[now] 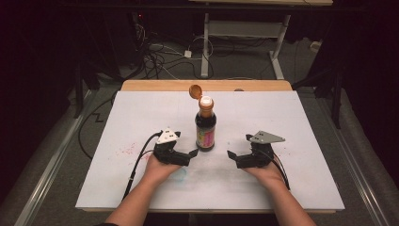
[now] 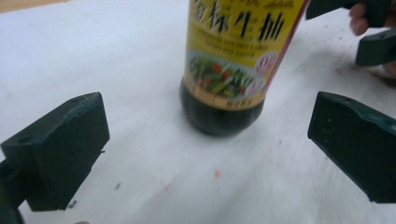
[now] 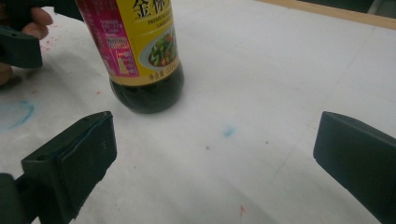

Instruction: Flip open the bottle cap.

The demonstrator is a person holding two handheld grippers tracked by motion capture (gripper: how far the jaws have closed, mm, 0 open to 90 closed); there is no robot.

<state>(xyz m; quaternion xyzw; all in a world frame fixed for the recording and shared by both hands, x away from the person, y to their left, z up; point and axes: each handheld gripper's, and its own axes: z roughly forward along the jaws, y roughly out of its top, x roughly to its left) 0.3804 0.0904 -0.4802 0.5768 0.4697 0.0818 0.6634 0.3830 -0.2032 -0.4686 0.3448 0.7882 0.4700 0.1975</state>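
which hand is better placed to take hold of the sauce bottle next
Left, probably. The left gripper sits close beside the bottle, jaws open, and its own view has the bottle standing centred between them. The right gripper, also open, is farther off, and the bottle stands off toward one jaw in its view.

High view: white table sheet lit from above, surroundings near black, image soft and grainy. Bottle casts only small, soft shadow at base. Gripper views: brighter, even light; bottle label blurred, near jaws soft-edged.
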